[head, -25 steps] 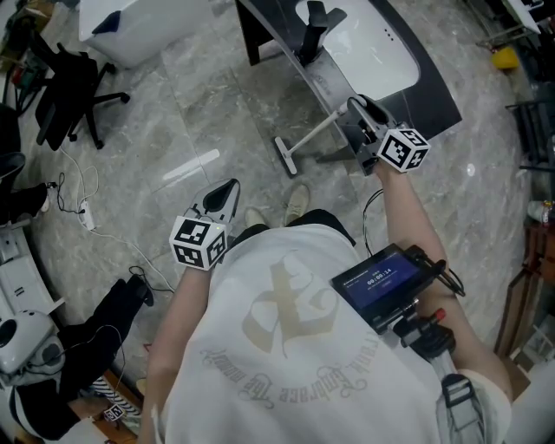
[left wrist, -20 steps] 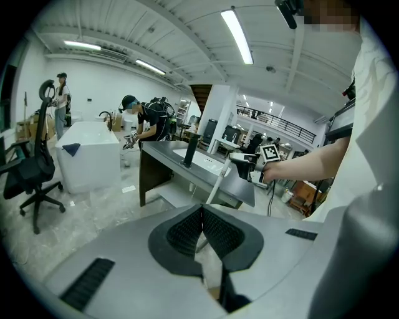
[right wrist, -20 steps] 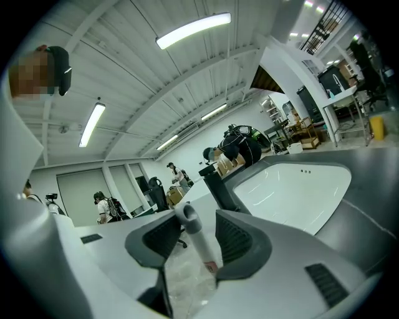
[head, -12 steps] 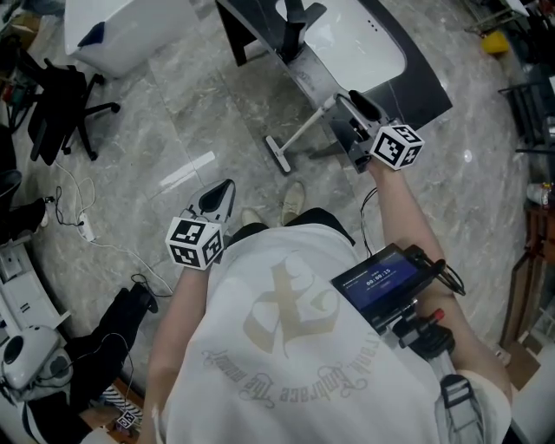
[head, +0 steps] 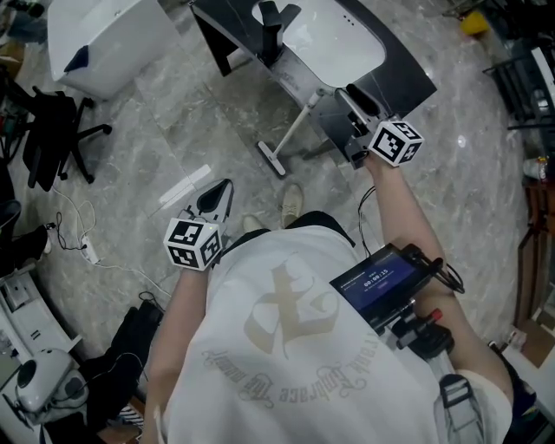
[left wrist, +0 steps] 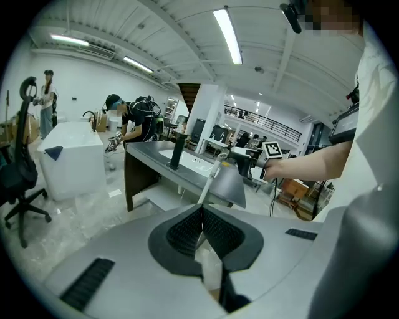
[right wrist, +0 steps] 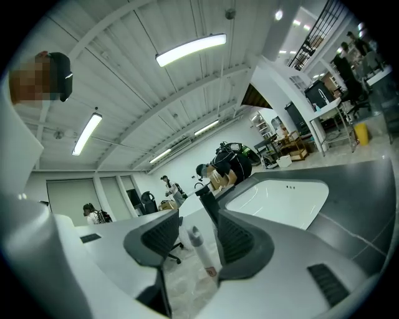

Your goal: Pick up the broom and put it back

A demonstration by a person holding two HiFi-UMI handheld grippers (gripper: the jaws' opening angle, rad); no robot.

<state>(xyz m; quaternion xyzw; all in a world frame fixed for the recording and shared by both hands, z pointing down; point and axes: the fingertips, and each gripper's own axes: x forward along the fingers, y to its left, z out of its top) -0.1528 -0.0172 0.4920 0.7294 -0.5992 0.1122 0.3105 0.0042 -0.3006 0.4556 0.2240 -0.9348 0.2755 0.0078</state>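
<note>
The broom (head: 295, 130) has a white handle and leans against the dark sink counter (head: 408, 82), with its head (head: 270, 159) on the marble floor. My right gripper (head: 340, 97) is at the handle's top by the counter edge. Its jaws have just been opening. In the right gripper view they stand open (right wrist: 196, 227), and the handle's tip (right wrist: 199, 249) rises loose between them, clear of both pads. My left gripper (head: 218, 198) hangs shut over the floor near my feet. In the left gripper view (left wrist: 201, 219) it points at the broom handle (left wrist: 211, 180).
The counter holds a white basin (head: 334, 39) and a black faucet (head: 270, 22). A white box (head: 95, 39) and a black office chair (head: 52, 130) stand at the left. Cables (head: 78, 247) trail on the floor. People work in the distance (left wrist: 134, 121).
The right gripper has risen a little beside the counter, while the broom still leans in place. The head view has shifted. The left gripper has barely moved.
</note>
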